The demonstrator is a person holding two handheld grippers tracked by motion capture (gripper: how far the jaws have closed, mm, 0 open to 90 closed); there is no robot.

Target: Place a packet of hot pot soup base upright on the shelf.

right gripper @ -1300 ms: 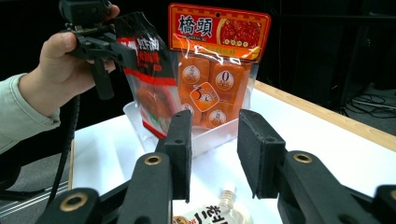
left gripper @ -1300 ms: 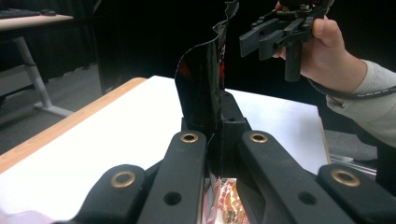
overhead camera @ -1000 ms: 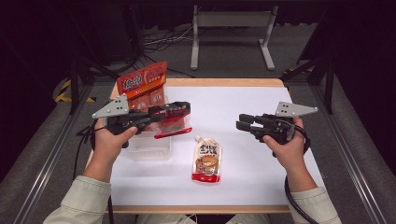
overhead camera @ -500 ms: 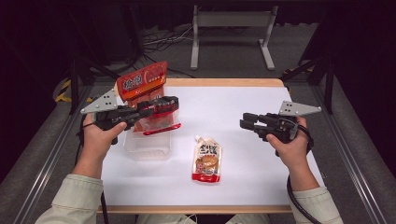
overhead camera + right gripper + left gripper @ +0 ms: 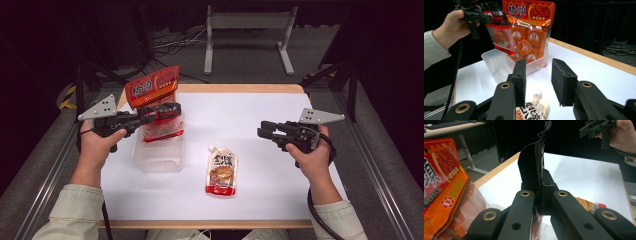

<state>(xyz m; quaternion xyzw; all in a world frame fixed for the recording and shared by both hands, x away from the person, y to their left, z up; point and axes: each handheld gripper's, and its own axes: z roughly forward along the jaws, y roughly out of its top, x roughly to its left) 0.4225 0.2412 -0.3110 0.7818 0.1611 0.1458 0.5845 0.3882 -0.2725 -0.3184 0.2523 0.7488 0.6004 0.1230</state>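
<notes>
My left gripper (image 5: 171,111) is shut on the top edge of a small red and black sauce pouch (image 5: 161,126), which hangs above a clear plastic container (image 5: 157,157). In the left gripper view the pouch (image 5: 535,167) stands edge-on, pinched between the jaws (image 5: 541,193). A large orange snack bag (image 5: 152,86) stands upright at the container's far end. A spout pouch (image 5: 222,173) lies flat on the white table between the hands. My right gripper (image 5: 262,130) hovers open at the right with nothing between its jaws (image 5: 538,75), facing the held pouch (image 5: 500,35) and the orange bag (image 5: 529,17).
The white sheet (image 5: 260,110) covers a wooden table with its edge (image 5: 240,88) at the back. A metal stand (image 5: 247,22) and cables lie on the floor beyond. Dark rails run along both sides of the table.
My left gripper has carried the red pouch leftward, from beside the container's right side to above it. The right gripper has kept still.
</notes>
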